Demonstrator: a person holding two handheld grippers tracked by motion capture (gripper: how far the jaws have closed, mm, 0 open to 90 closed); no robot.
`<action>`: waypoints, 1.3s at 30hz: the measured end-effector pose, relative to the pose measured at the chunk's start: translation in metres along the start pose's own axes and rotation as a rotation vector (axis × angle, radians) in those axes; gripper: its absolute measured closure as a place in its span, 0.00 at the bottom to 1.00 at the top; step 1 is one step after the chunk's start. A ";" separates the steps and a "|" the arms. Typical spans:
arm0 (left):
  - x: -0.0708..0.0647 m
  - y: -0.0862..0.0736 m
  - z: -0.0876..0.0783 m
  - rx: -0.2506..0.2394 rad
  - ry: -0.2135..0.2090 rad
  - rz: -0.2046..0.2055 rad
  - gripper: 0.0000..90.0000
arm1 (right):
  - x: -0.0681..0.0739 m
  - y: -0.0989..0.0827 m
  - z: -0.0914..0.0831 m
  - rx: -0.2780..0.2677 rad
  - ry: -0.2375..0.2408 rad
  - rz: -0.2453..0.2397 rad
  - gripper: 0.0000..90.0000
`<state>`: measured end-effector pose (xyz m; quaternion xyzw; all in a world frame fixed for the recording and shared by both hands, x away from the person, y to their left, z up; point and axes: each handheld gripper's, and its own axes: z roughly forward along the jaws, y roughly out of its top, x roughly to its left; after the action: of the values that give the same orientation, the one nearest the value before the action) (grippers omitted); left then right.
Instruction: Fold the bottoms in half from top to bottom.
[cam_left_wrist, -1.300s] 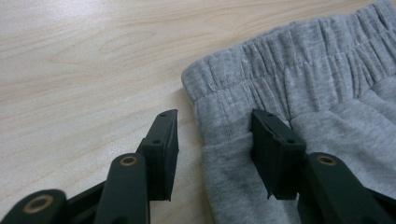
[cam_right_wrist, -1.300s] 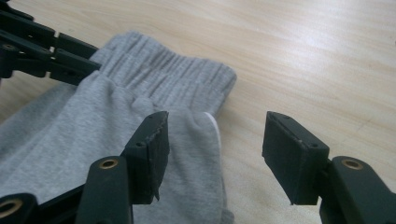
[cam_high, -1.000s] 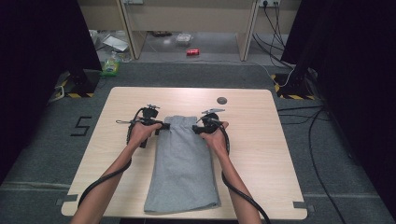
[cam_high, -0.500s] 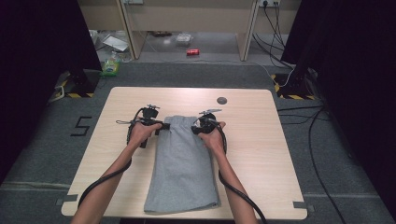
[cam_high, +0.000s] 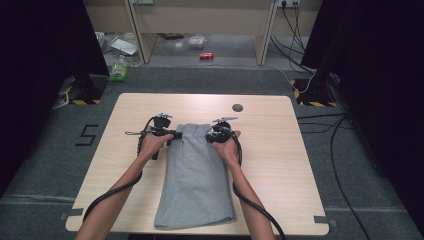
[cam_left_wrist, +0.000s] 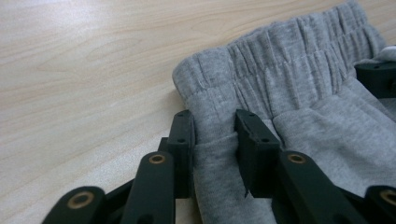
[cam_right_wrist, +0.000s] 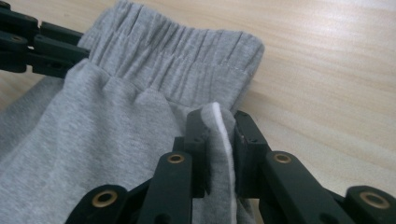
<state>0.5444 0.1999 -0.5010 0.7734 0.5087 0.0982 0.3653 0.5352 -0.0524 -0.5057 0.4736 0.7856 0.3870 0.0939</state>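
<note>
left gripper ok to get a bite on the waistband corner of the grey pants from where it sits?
Probably yes. The left gripper already straddles a fold of the grey pants just below the waistband, its jaws having just been closing. Nothing lies between it and the corner on the table.

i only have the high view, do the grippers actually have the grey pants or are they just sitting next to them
Observer: The right gripper is pinched shut on a raised fold at the side edge of the grey pants, just below the waistband. Its jaws have just been closing.
Operator: and the left one
Observer: The left gripper has a strip of the cloth between its jaws, which have just been closing. Whether both pads press it yet is hard to tell.
Operator: is the cloth lifted
Observer: By the left gripper it lies flat on the table. At the right gripper the fold stands up, its white inner side showing.
</note>
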 end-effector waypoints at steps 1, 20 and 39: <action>-0.001 0.001 0.000 -0.005 0.007 0.005 0.77 | 0.000 0.001 -0.001 -0.008 0.002 0.002 0.88; -0.013 0.047 -0.051 -0.160 -0.011 0.055 0.80 | -0.002 0.037 -0.040 -0.175 0.043 -0.015 0.91; -0.042 0.028 -0.111 -0.260 -0.109 0.195 0.80 | 0.014 0.024 -0.099 -0.273 0.125 -0.124 0.91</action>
<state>0.4869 0.2095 -0.3940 0.7695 0.3938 0.1558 0.4780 0.4925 -0.0864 -0.4183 0.3822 0.7577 0.5121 0.1321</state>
